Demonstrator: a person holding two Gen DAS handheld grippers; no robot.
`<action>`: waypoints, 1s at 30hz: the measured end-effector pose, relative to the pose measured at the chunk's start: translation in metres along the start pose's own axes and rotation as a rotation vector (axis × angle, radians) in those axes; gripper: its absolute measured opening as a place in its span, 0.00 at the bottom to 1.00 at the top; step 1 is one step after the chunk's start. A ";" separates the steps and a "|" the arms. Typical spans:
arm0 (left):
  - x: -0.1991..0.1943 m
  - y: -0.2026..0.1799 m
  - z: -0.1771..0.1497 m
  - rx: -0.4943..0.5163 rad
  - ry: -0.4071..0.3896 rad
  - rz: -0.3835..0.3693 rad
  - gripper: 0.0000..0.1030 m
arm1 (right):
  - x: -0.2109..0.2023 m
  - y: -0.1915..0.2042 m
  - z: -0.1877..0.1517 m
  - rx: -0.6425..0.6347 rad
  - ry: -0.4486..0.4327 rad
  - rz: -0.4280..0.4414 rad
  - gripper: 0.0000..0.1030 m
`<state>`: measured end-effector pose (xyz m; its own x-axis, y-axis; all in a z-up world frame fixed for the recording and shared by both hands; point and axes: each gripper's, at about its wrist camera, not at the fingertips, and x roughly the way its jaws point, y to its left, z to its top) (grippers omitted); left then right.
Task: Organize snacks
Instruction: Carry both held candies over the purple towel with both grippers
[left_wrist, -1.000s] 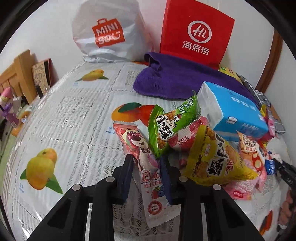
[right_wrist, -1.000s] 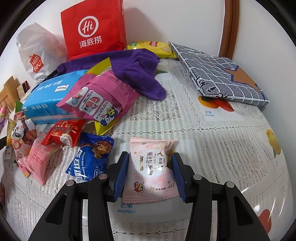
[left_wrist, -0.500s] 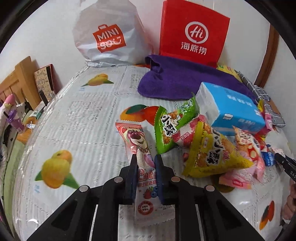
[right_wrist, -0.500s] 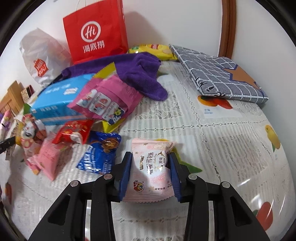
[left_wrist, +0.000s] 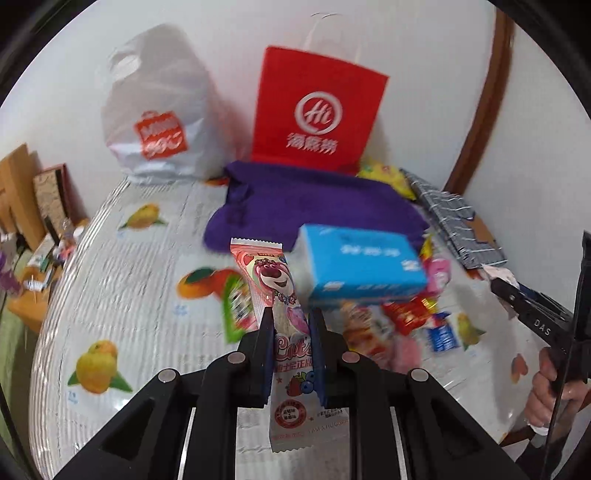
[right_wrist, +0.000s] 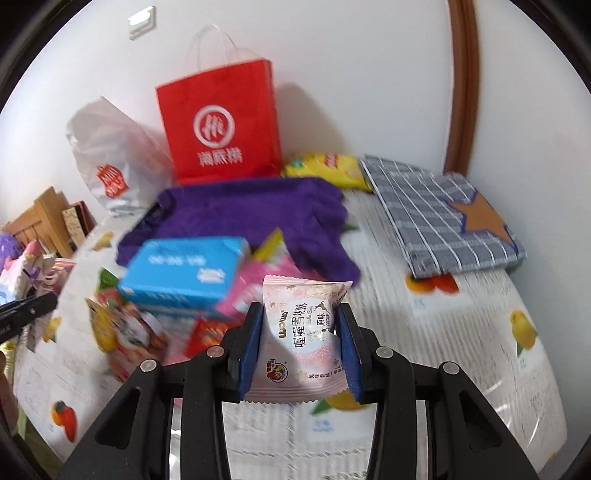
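My left gripper (left_wrist: 291, 321) is shut on a long pink bear-print snack bar (left_wrist: 282, 317), held up above the table. My right gripper (right_wrist: 300, 314) is shut on a pale pink snack packet (right_wrist: 303, 332), also lifted off the cloth. A heap of snack packets (left_wrist: 402, 321) lies on the table beside a blue tissue pack (left_wrist: 362, 266), seen too in the right wrist view as the blue tissue pack (right_wrist: 184, 269). The right gripper and the hand holding it show at the right edge of the left wrist view.
A red paper bag (left_wrist: 317, 110), a white plastic bag (left_wrist: 159, 110) and a purple towel (left_wrist: 310, 203) stand at the back by the wall. A grey checked pouch (right_wrist: 439, 218) and a yellow packet (right_wrist: 325, 168) lie at the back right. The fruit-print tablecloth (right_wrist: 480, 350) covers the table.
Both grippers closed on their packets and rose, lifting the bear-print bar and the pale pink packet off the table. The view now sits higher above the heap.
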<state>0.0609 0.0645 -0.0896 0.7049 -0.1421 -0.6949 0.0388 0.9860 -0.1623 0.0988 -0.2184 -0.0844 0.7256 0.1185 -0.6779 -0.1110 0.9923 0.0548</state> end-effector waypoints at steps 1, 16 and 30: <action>-0.002 -0.005 0.005 0.008 -0.009 -0.001 0.16 | -0.004 0.005 0.007 -0.009 -0.014 0.004 0.38; 0.012 -0.037 0.053 0.035 -0.011 -0.061 0.17 | 0.002 0.033 0.054 -0.051 -0.070 0.064 0.38; 0.054 -0.029 0.129 0.053 -0.001 -0.008 0.17 | 0.064 0.063 0.135 -0.071 -0.047 0.112 0.38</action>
<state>0.1889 0.0399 -0.0322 0.7050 -0.1496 -0.6932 0.0814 0.9881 -0.1305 0.2297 -0.1430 -0.0257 0.7365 0.2316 -0.6355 -0.2394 0.9680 0.0753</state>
